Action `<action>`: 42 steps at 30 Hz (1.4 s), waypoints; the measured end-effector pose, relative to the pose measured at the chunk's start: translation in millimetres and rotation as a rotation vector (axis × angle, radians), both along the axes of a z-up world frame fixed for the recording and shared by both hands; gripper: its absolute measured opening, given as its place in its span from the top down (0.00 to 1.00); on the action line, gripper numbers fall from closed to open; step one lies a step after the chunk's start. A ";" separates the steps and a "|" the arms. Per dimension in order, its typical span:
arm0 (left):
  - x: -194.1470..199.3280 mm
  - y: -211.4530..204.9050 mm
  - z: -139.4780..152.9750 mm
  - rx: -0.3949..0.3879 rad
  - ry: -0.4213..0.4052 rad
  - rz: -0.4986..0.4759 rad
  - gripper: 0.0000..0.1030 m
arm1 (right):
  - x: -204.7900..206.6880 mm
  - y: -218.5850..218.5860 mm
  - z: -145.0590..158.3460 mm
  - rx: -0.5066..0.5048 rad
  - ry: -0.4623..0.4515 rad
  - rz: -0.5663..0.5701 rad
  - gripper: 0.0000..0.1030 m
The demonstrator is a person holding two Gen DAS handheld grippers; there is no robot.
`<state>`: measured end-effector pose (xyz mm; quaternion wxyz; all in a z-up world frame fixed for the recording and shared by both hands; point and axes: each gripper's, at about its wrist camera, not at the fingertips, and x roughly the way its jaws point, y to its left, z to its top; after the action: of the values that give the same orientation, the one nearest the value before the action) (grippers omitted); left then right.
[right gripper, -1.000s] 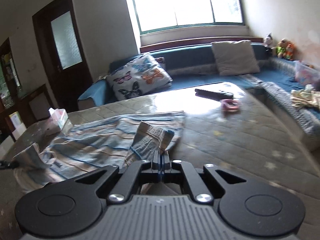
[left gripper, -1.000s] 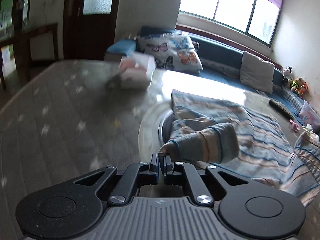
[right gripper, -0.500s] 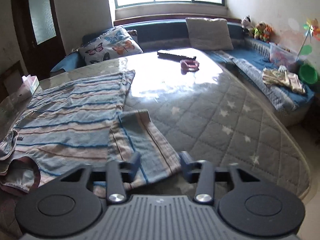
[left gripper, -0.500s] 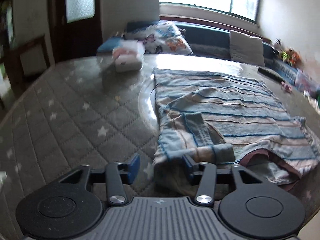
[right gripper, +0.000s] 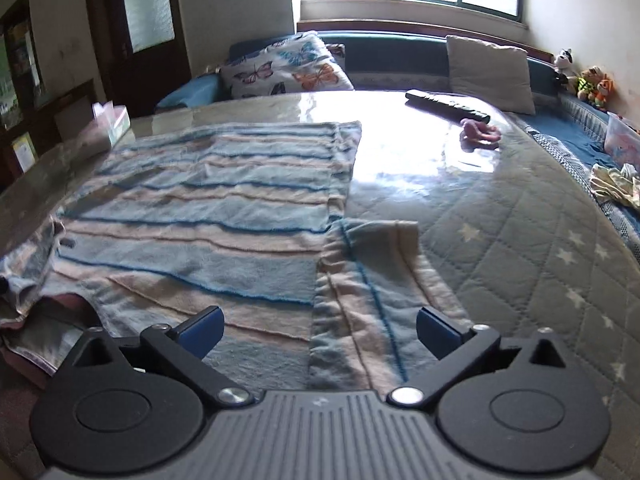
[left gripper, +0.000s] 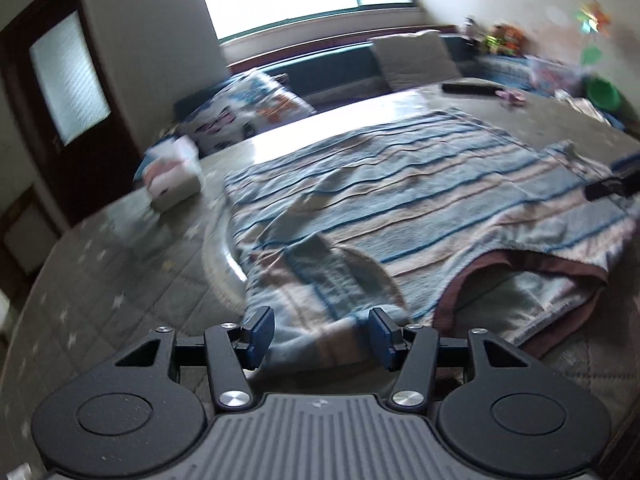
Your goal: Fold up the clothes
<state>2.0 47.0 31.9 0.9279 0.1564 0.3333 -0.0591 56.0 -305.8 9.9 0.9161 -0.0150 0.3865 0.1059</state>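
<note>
**A:** Where does the garment lie now?

**B:** The striped shirt (right gripper: 208,216) is spread flat on the quilted surface (right gripper: 520,240), collar (left gripper: 520,272) at your edge, hem towards the butterfly pillow (right gripper: 288,68). One sleeve (right gripper: 372,292) lies straight out on the side of the shirt away from the tissue box (right gripper: 110,122); the other sleeve (left gripper: 320,276) lies crossed in over the body on the tissue-box side.

**A:** And your tools?

**B:** Your left gripper (left gripper: 322,334) hangs over the crossed-in sleeve with its jaws wide and nothing between them. Your right gripper (right gripper: 320,330) hangs over the outstretched sleeve, jaws wider yet, also empty.

**A:** So what makes the fold good?

**B:** I judge the outstretched sleeve wants bringing in to match its partner. Pinch it near the cuff, through one layer only, and lay it across the body so its edge runs with the stripes. The cloth looks soft and thick, so lift rather than drag it, or the body beneath will bunch. The left view is blurred, so check the crossed-in sleeve lies smooth before you go on.
</note>
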 end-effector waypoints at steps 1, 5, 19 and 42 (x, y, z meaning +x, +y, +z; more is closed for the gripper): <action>-1.1 -2.5 -1.5 0.014 0.000 -0.025 0.46 | 1.3 2.0 -2.9 -0.002 0.005 0.005 0.00; -4.2 -4.0 -7.8 0.046 0.019 -0.084 0.46 | 1.6 0.5 -11.9 0.006 0.022 0.003 0.00; 6.4 37.1 -1.1 -0.114 -0.029 0.050 0.96 | -7.1 5.0 -19.2 -0.042 -0.061 0.025 0.00; 10.8 143.8 6.9 -0.339 -0.032 0.576 0.82 | -8.8 4.8 -21.8 -0.038 -0.087 0.031 0.00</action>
<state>12.9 190.8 38.7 0.9243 -0.0999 0.3347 0.1537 47.2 -301.1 -11.9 0.9297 -0.0427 0.3481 0.1121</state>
